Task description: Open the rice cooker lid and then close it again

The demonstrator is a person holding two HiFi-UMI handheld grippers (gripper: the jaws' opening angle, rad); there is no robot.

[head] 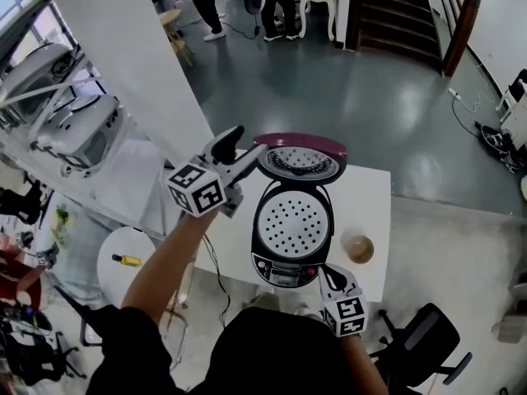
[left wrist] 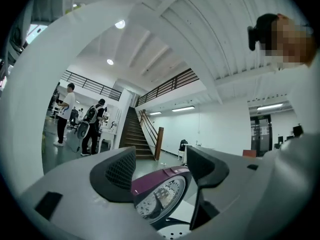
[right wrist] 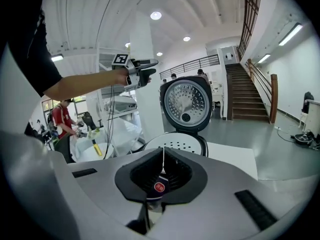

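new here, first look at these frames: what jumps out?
The rice cooker on the white table, its purple lid standing fully open above the perforated inner plate. The left gripper hangs beside the lid's top edge, jaws apart on nothing; the right gripper sits shut at the cooker's front.

We have the rice cooker on the counter, toward its near edge. The lid stands up at the cooker's far side. A cup is on the counter just right of the cooker. The left tool is raised beside the lid's left edge, and the right tool is at the cooker's near right corner. Left of the counter we see a round stool with a screwdriver on it. A chair is near right, and stairs are far behind.
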